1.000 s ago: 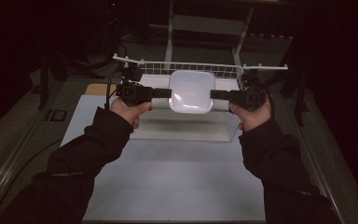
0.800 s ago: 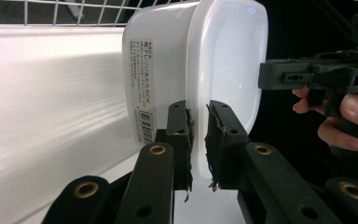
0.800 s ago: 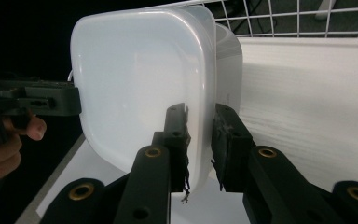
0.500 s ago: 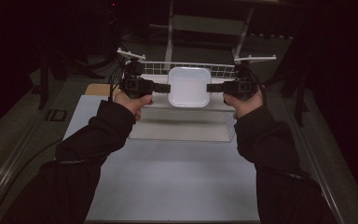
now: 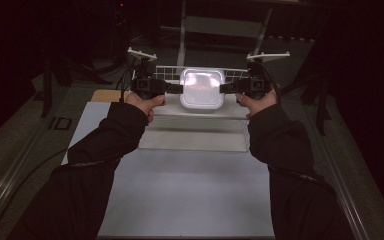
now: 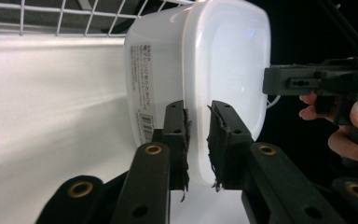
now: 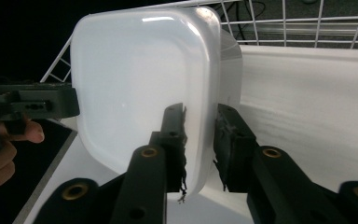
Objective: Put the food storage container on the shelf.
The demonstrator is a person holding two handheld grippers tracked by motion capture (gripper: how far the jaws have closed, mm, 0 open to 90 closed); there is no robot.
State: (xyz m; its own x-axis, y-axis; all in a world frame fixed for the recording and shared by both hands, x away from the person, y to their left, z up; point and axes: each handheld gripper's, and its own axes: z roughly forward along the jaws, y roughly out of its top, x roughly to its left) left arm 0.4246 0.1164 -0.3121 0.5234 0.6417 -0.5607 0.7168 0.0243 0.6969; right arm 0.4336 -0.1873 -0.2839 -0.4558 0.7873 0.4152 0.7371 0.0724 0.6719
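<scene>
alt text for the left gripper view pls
The left gripper clamps its two black jaws on the rim of a white plastic container held on its side. The right gripper grips the far rim, and a wire basket stands behind.

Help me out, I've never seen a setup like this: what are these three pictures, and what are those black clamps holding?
A person stands at a table, holding a hand-operated two-jaw gripper in each hand. The high view looks down from above: the left gripper and right gripper pinch opposite edges of a white plastic container, lifted over a white tray near a wire rack. The other two pictures come from cameras riding on each gripper, looking along its black jaws. There both grippers are shut on the container's rim, and a printed label shows on its side.
</scene>
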